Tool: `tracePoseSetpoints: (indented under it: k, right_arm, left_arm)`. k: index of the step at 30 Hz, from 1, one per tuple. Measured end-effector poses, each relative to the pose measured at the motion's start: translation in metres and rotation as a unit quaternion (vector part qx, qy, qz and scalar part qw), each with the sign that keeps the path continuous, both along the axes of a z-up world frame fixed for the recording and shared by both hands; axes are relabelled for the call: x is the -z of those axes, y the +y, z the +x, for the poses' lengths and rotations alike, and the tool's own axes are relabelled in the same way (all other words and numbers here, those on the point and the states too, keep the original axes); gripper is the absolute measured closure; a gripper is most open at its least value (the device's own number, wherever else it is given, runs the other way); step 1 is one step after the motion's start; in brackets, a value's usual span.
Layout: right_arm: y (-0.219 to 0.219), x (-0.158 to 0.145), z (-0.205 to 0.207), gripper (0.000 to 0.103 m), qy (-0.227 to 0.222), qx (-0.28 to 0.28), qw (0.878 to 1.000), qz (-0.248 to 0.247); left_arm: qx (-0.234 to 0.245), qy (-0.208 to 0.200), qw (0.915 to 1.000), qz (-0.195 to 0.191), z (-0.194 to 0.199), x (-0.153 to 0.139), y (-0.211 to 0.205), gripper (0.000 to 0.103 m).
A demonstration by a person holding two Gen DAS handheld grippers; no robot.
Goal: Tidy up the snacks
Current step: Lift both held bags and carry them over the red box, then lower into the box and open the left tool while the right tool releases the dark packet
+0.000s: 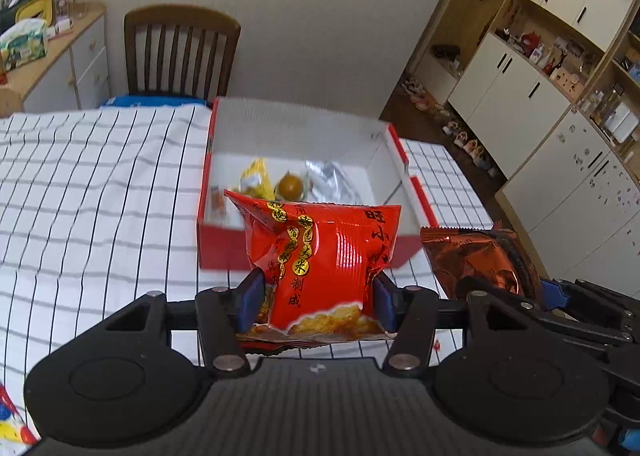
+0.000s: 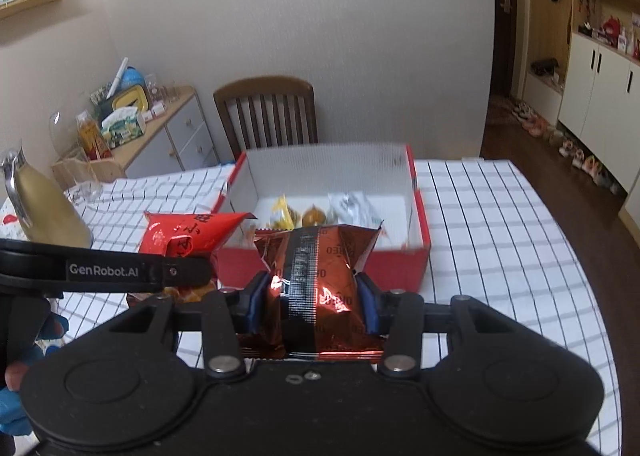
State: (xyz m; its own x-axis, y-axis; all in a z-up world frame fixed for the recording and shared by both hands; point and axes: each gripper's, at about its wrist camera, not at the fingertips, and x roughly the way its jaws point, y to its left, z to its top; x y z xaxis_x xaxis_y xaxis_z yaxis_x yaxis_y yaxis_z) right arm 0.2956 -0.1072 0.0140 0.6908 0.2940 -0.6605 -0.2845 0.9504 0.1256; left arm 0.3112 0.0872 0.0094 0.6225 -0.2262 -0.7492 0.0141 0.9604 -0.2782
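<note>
Snacks, two packets in hand and several boxed: your left tool (image 1: 318, 298) is clamped on a bright red rice-cracker packet (image 1: 320, 256) with gold-coin print and black characters, its blue pads (image 1: 252, 296) pressing the lower sides so the packet stands upright in front of the box; your right tool (image 2: 314, 306) is clamped on a glossy copper-brown cookie packet (image 2: 316, 276), seam side toward the camera, likewise upright and squeezed at its lower half. The two held packets sit side by side, the red one to the left of the brown one, both just short of the near wall of the red cardboard box (image 1: 420, 196). Box: open top, white inside, resting on the bench (image 1: 100, 196) under a white cloth with a dark grid. Contents, grouped toward the near side of the floor: a yellow packet (image 1: 256, 180), a round brown wrapped piece (image 1: 289, 186), a silver foil packet (image 1: 336, 180); a small orange item at the left inner wall is too blurred to name. Beyond the bench: a wooden slat-back chair (image 1: 180, 52) against the wall, a low drawer cabinet (image 2: 180, 136) with a tissue box and clutter on top, tall white cupboards (image 1: 560, 76) on the right
</note>
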Motion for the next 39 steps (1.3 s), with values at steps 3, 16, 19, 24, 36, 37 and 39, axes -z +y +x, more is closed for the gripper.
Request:
tracePoseSetpoints:
  k: [3,16,19,24,36,37,39]
  right_arm:
    - [0.004,-0.006,0.013,0.058,-0.011,-0.004,1.000,-0.005]
    - [0.008,-0.003,0.085,0.058,-0.020,-0.005,1.000,-0.021]
    - [0.009,0.004,0.103,0.058,-0.017,-0.005,0.999,-0.027]
    - [0.013,0.020,0.129,0.058,-0.006,-0.005,0.999,-0.035]
    - [0.015,0.062,0.181,0.058,0.043,0.006,0.999,-0.031]
    - [0.014,0.065,0.184,0.058,0.046,0.007,0.998,-0.030]
    - [0.013,0.072,0.190,0.058,0.056,0.010,0.998,-0.026]
  left_arm:
    - [-0.001,-0.007,1.0000,0.007,0.014,-0.006,-0.002,0.048]
    - [-0.028,-0.005,0.9991,0.033,0.086,-0.003,0.000,0.048]
    - [-0.037,0.006,0.9987,0.034,0.104,0.005,0.003,0.048]
    - [-0.045,0.025,0.9979,0.038,0.131,0.023,0.007,0.048]
    - [-0.043,0.070,0.9941,0.071,0.168,0.070,-0.005,0.048]
    - [-0.041,0.072,0.9938,0.074,0.171,0.073,-0.006,0.048]
    - [-0.039,0.077,0.9931,0.079,0.177,0.078,-0.008,0.048]
